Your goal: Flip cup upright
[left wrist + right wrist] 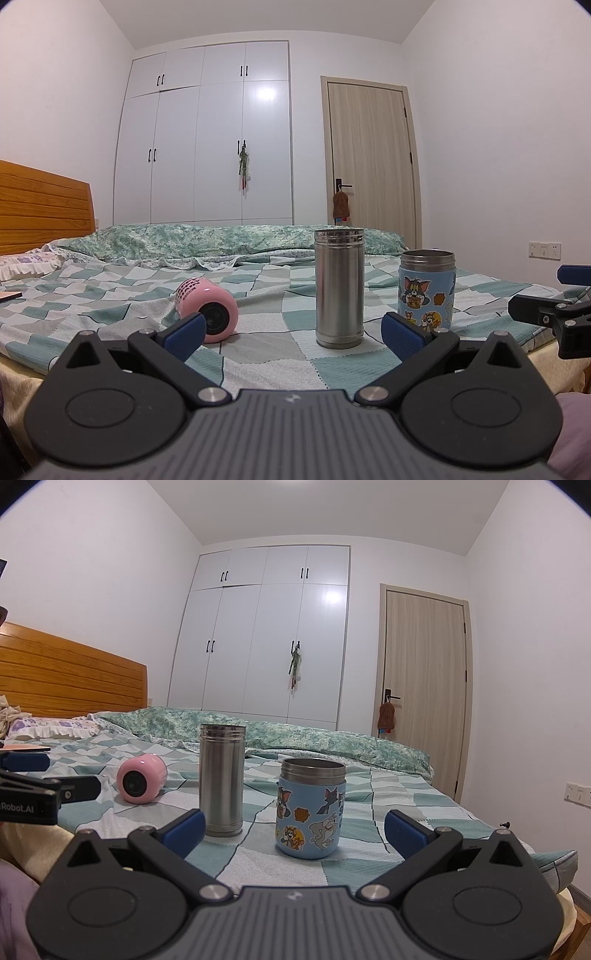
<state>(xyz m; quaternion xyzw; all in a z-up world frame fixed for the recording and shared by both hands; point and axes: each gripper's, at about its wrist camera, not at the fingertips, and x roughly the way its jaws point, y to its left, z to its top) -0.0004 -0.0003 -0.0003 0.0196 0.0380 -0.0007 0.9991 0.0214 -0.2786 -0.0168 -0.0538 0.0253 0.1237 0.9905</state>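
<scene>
A pink cup (207,309) lies on its side on the checked bedspread, its base toward me; it also shows in the right wrist view (141,782). A tall steel cup (339,288) (222,778) stands upright. A blue cartoon cup (426,288) (310,808) stands upright to its right. My left gripper (293,338) is open and empty, near the bed's front edge, its left finger just in front of the pink cup. My right gripper (293,830) is open and empty, in front of the blue cup.
The bed (110,295) fills the foreground, with a folded green quilt (221,240) at the back and a wooden headboard (40,206) at left. A white wardrobe (207,140) and a door (373,166) stand behind. A phone-like object (9,295) lies at far left.
</scene>
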